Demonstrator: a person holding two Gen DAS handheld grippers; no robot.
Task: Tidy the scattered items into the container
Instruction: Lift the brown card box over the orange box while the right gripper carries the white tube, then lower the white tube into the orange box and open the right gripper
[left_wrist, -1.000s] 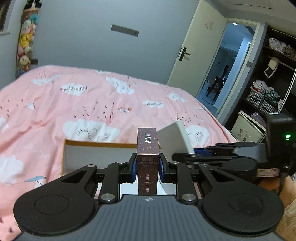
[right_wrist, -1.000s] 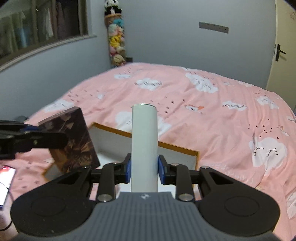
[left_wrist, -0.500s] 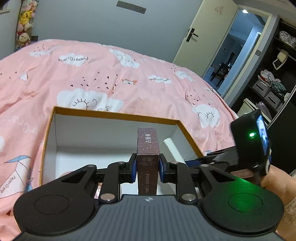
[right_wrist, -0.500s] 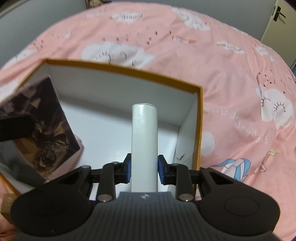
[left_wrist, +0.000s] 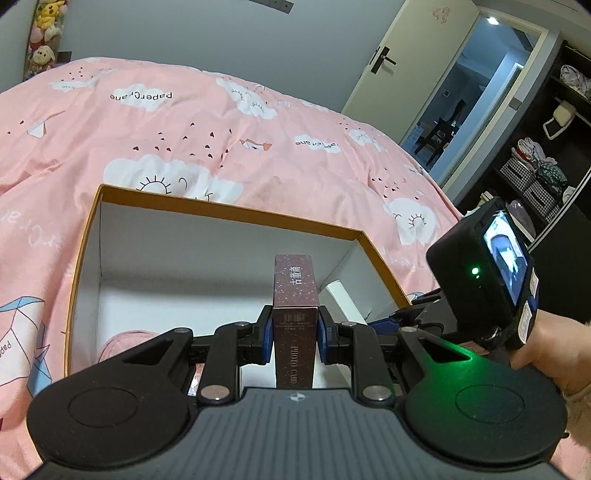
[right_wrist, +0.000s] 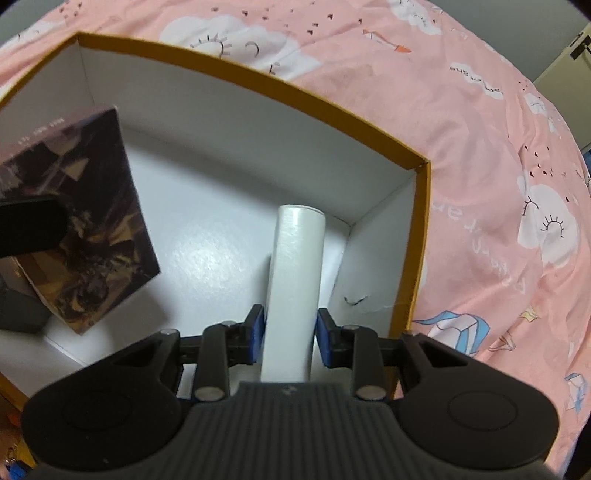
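While each gripper pinches its item over the box (left_wrist: 229, 216), the tube (right_wrist: 293, 280) base stays hidden.

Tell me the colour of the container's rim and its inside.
The container has a mustard-orange rim and plain white inside walls and floor. The right wrist view shows it best.

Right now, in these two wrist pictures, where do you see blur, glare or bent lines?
Left wrist view: sharp; the fisheye bends the door frame; green lamp glow lies on the left claw, which grips the photo card box. Right wrist view: the photo card box is blurred; soft glare sits on the white floor of the orange-rimmed box; the white tube in the right claw is sharp.
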